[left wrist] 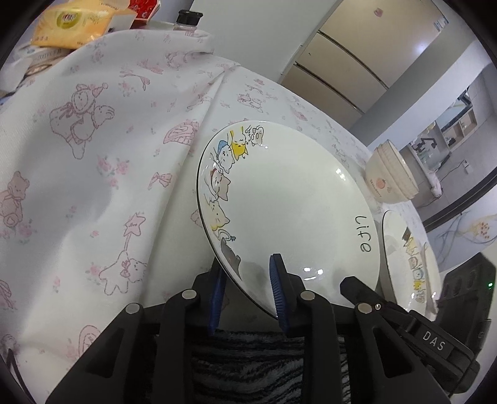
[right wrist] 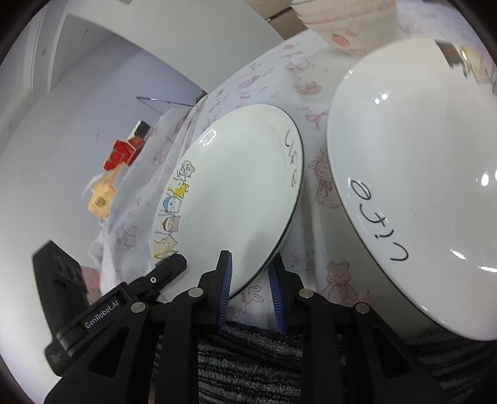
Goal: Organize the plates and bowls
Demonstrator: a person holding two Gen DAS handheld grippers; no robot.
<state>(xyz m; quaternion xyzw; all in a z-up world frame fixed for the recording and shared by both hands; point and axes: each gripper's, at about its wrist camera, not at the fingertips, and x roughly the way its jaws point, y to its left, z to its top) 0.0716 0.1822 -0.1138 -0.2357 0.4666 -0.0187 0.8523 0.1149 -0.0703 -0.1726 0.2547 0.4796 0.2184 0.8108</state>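
Note:
A white plate [left wrist: 295, 192] with cartoon cats and the word "Life" sits tilted over the bear-print tablecloth [left wrist: 93, 140]. My left gripper [left wrist: 245, 259] is shut on its near rim beside the grey cat, one blue pad on top and one beneath. My right gripper [right wrist: 250, 258] is shut on the same plate [right wrist: 236, 186] a little further right along the rim. Each view shows a finger of the other gripper at that rim. A second matching plate [left wrist: 410, 267] [right wrist: 419, 155] lies close on the right. Cream bowls [left wrist: 391, 177] stand stacked behind it.
At the table's far side lie a yellow tissue pack [left wrist: 71, 25], a red box [right wrist: 119, 153] and a black-capped bottle [left wrist: 186, 20]. The cloth is creased in a ridge left of the plate. Dark striped fabric [left wrist: 248, 366] fills the view under the grippers.

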